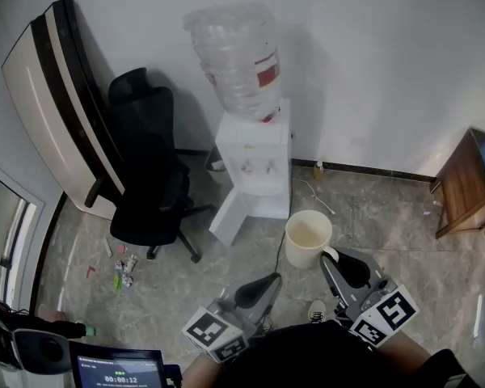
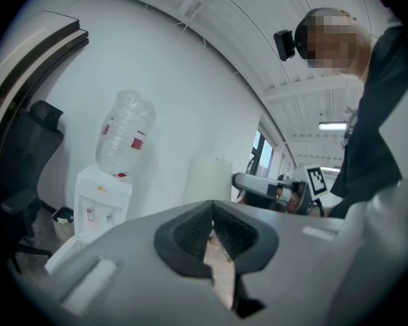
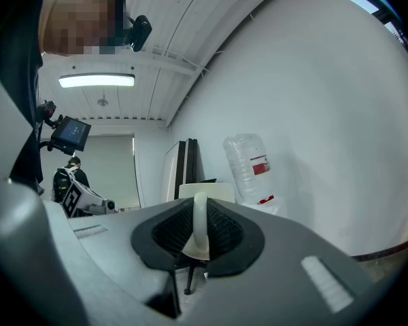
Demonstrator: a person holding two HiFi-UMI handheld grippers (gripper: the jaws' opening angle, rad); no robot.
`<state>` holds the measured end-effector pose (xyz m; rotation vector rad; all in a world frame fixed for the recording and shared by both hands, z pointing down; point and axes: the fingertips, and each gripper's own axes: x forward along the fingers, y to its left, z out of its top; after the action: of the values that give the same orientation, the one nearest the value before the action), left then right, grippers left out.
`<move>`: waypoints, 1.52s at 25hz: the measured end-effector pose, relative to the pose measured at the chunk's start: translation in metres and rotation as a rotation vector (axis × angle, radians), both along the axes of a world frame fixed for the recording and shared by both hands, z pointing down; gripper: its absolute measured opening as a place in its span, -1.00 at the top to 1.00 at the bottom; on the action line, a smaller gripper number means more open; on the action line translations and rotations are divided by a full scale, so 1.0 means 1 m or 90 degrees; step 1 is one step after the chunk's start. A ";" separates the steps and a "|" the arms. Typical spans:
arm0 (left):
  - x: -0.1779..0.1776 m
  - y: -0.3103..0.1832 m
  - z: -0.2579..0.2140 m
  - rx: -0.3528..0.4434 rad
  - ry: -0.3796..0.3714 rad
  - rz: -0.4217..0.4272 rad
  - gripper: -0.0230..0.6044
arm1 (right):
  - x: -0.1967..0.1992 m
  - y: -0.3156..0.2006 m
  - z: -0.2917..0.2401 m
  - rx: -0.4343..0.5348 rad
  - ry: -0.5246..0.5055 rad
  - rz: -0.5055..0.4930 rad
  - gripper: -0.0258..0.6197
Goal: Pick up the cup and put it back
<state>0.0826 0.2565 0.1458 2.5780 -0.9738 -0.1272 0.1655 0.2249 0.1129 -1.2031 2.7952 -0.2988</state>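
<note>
A cream-white cup hangs in the air above the marble floor, in front of the water dispenser. My right gripper is shut on its handle. In the right gripper view the handle stands upright between the dark pads, with the cup body just beyond them. My left gripper hovers to the cup's left, apart from it, shut with nothing between its jaws. From the left gripper view the cup rises behind the left gripper, with the right gripper beside it.
A white water dispenser carries an empty clear bottle against the wall. A black office chair stands to its left, next to a tall cream air-conditioner unit. A wooden cabinet is at the right. Litter lies on the floor.
</note>
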 end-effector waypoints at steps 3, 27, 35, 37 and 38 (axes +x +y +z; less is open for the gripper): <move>0.002 0.001 0.001 -0.009 0.003 0.000 0.91 | 0.000 0.000 0.000 -0.002 0.000 -0.002 0.78; 0.001 -0.019 0.009 -0.018 0.010 0.006 0.91 | 0.026 -0.034 0.000 -0.003 0.008 0.057 0.78; 0.007 -0.022 0.010 -0.019 0.009 0.019 0.92 | 0.031 -0.037 0.000 -0.004 0.011 0.064 0.78; 0.009 -0.022 0.010 -0.019 0.008 0.021 0.92 | 0.033 -0.037 -0.001 -0.004 0.011 0.067 0.78; 0.009 -0.022 0.010 -0.018 0.008 0.022 0.91 | 0.034 -0.036 -0.001 -0.004 0.011 0.069 0.78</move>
<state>0.0916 0.2350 0.1563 2.5644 -0.9189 -0.1187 0.1999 0.1886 0.1118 -1.3599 2.7322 -0.2897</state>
